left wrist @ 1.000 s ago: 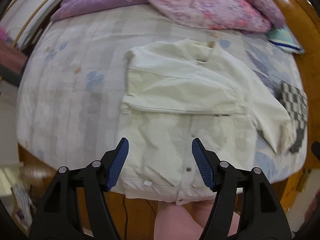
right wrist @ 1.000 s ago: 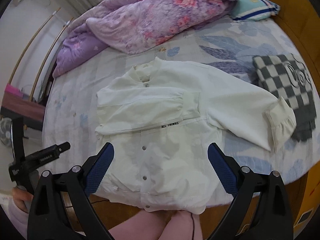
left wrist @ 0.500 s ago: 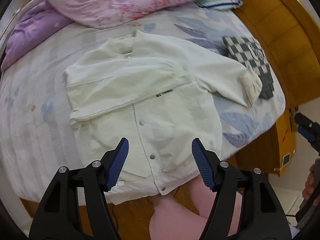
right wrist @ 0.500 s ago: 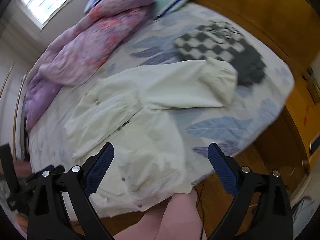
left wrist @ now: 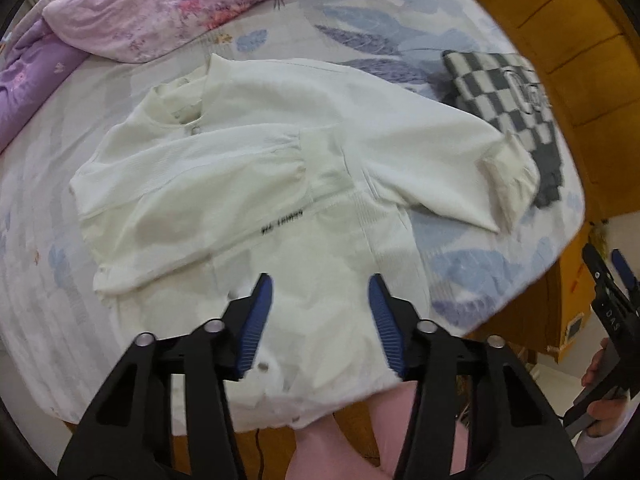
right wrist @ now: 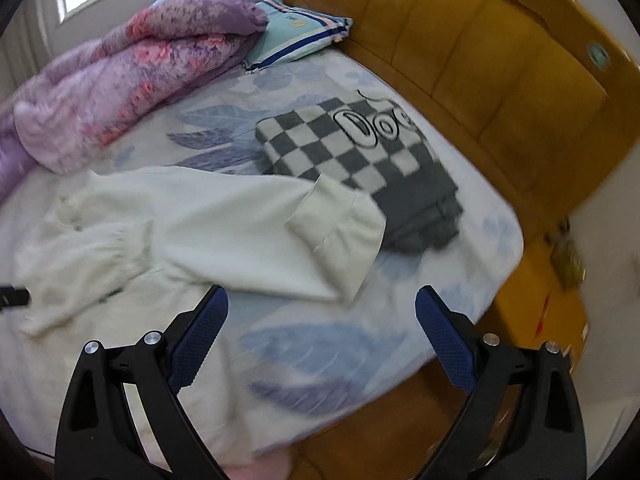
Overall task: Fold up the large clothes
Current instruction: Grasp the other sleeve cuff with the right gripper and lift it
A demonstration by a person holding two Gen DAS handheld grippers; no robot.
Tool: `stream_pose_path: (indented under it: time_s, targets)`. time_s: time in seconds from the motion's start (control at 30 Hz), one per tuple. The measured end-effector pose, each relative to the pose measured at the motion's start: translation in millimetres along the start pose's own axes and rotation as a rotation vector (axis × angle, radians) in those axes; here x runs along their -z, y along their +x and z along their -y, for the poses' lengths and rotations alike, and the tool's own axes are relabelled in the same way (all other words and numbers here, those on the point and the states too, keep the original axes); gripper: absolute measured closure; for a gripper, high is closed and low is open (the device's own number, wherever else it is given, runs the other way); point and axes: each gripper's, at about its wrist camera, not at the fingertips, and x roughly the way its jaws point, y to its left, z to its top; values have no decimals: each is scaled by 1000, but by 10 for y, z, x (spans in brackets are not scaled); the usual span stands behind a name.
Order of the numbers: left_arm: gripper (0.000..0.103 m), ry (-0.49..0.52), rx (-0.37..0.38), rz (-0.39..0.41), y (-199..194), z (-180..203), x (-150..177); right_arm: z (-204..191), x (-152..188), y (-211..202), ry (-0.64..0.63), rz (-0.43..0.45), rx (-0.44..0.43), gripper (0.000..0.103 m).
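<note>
A cream-white jacket [left wrist: 256,184] lies front-up on the bed, its left sleeve folded across the chest and its right sleeve [left wrist: 460,160] stretched out to the right. My left gripper [left wrist: 320,300] is open and empty above the jacket's lower front. My right gripper [right wrist: 320,312] is open and empty above the bed edge, just in front of the right sleeve's cuff [right wrist: 340,232]. The jacket [right wrist: 160,216] also shows in the right wrist view. The right gripper shows at the left wrist view's right edge [left wrist: 612,292].
A folded grey checkered garment [right wrist: 360,148] lies under the cuff's far side. A purple and pink quilt [right wrist: 120,76] and a striped pillow [right wrist: 296,36] lie at the back. A wooden headboard [right wrist: 480,60] bounds the bed [right wrist: 300,340] on the right.
Both grippers have swung to the right. The right wrist view now faces the right sleeve and headboard. The jacket has not moved, and both grippers stay open.
</note>
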Motion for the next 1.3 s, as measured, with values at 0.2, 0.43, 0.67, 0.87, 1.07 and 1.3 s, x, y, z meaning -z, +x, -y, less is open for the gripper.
stream_pose_path:
  time_s: [0.2,0.43,0.67,0.87,1.07,1.3]
  targets:
    - [85,-34,-16,-53,766,65,-724,-29,-237,1014,-153,-28,68,12]
    - [91,-29,-15,-52,1571,103,-1204,-258,-204,2022,-378,-91,111,13]
    - [92,-32,-24,-120,2152,171,-1351,-625,73,2310,-685,-49,221,41]
    - [91,-2,-45,-123,2164,207,-1368,228,-413,2081,-118,-164,-73,82]
    - [91,-6,-63,-125,2201,212,-1368,1463,-570,1753,479,-148,-285,88]
    - [91,-30,-84,-120,2352,236,-1392,2082,-829,1088,756,25,-441,90]
